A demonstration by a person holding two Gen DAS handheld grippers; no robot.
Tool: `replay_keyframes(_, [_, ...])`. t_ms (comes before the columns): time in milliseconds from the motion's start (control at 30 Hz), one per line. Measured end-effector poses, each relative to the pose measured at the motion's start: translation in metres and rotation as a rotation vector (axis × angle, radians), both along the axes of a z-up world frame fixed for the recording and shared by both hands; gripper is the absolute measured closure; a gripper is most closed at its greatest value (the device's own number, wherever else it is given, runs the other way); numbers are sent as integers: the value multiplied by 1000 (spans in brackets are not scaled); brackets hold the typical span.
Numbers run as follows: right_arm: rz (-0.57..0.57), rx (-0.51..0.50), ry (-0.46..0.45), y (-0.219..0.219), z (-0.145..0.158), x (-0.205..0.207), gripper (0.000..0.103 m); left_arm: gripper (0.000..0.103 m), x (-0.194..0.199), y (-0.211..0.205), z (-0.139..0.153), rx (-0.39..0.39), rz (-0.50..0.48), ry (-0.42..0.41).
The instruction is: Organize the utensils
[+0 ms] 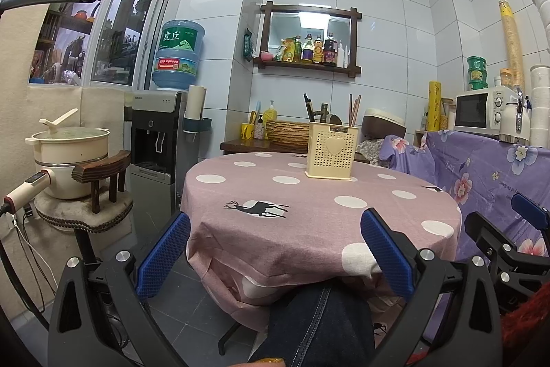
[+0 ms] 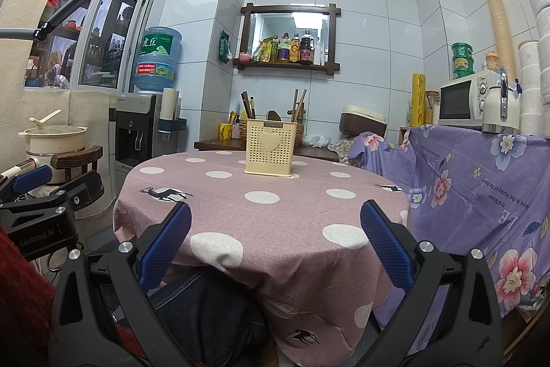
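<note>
A cream perforated utensil holder with a heart on its front stands upright at the far side of the round table with a pink polka-dot cloth; it also shows in the right wrist view. Chopsticks and dark utensils stick up out of it. My left gripper is open and empty, held before the table's near edge. My right gripper is open and empty, also at the near edge, and shows at the right in the left wrist view.
A water dispenser and a stool with a cream pot stand left. A counter under a purple floral cloth with a microwave stands right. A wooden side table with containers is behind. My knee is under the table.
</note>
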State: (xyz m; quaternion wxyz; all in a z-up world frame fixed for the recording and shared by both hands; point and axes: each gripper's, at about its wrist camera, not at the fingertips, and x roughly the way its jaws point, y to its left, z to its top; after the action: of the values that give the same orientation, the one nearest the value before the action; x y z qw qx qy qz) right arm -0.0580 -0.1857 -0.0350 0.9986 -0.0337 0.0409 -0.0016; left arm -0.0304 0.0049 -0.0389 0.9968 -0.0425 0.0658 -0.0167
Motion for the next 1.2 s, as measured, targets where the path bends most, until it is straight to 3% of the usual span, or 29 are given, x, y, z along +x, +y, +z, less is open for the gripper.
replay_keyframes(1200, [2,-1,2,-2,0,1,6,4,1,0,1,-1,1,2])
